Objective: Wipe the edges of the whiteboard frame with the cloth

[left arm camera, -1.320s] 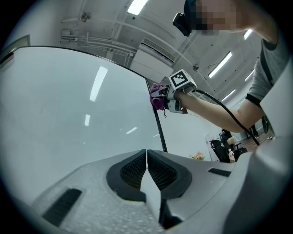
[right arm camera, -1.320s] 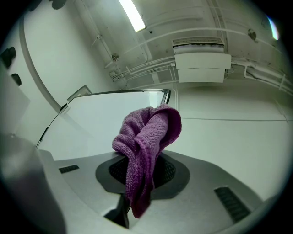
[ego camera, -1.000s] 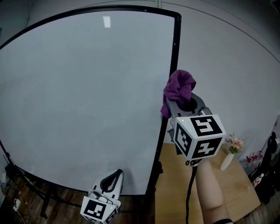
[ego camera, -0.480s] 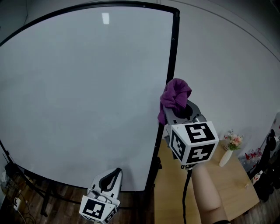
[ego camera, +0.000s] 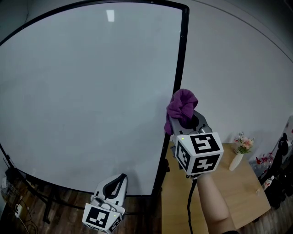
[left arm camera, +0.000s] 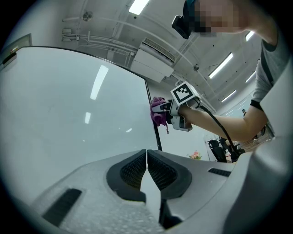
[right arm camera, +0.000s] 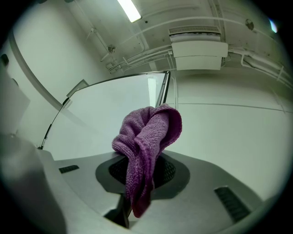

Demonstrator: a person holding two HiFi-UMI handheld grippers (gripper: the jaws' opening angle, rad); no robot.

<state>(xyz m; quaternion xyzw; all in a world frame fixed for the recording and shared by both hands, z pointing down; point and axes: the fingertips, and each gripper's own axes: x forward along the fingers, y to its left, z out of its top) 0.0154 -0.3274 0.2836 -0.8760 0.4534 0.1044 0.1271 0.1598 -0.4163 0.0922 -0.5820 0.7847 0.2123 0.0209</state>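
Dim, fisheye-curved views (dark vignetted corners); ceiling tubes (right arm camera: 129, 10) glare on whiteboard (ego camera: 91, 91).

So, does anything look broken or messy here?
Nothing stands out. The whiteboard looks clean and its black frame looks whole. The purple cloth is just bunched in the right claw, by the frame's right edge.

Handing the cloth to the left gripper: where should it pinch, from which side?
Probably pinch the bunched fold of the cloth sticking out beyond the right gripper, coming from that free end; its jaws cover the rest. The left gripper is shut; open it first.
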